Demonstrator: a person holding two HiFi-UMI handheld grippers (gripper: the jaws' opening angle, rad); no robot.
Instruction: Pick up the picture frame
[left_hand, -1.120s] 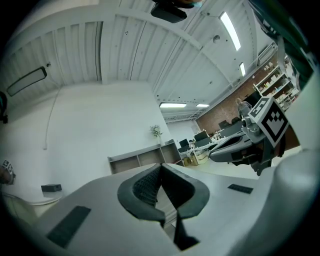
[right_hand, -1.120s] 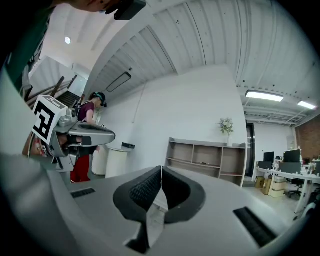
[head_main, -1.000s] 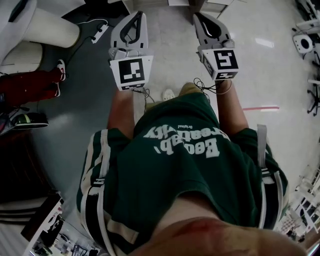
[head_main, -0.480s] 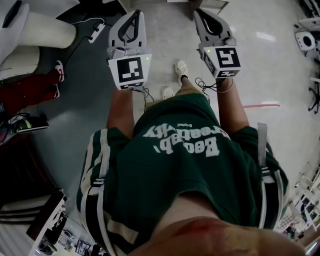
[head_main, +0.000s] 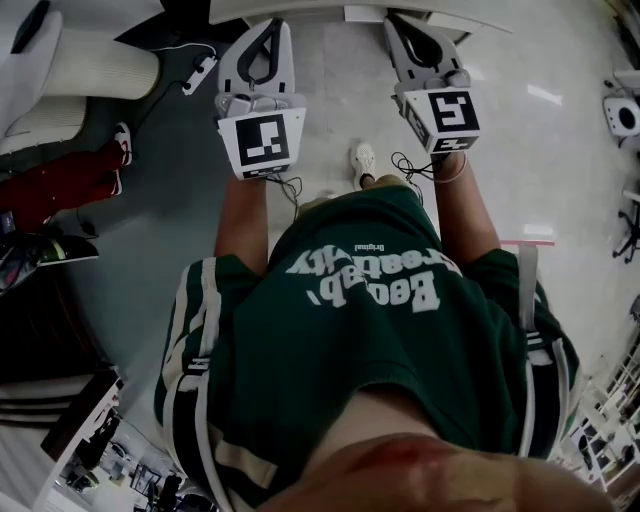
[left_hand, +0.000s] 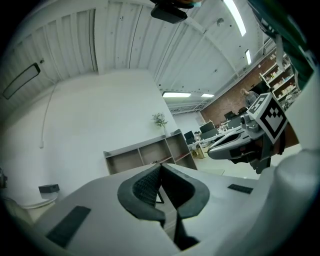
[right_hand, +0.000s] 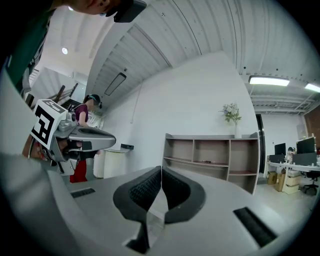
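Observation:
No picture frame can be made out in any view. Both grippers are held level in front of the person, side by side. My left gripper (head_main: 270, 27) (left_hand: 160, 166) is shut, its dark ribbed pads meeting with nothing between them. My right gripper (head_main: 396, 24) (right_hand: 161, 169) is shut as well and holds nothing. Both point at a low open shelf unit (right_hand: 215, 155) (left_hand: 150, 155) against a white wall. A small dark thing lies on one of its shelves, too small to identify. The shelf's pale top edge (head_main: 300, 10) shows at the top of the head view.
A small plant in a vase (right_hand: 231, 114) stands on the shelf unit. A seated person's red trouser legs (head_main: 60, 175) and a white round bin (head_main: 100, 65) are at the left, with a power strip (head_main: 200, 68) on the floor. Office desks and chairs (right_hand: 295, 160) lie at the right.
The person has walked forward with both grippers. The shelf's top edge has come into view at the top of the head view. Both grippers stay shut.

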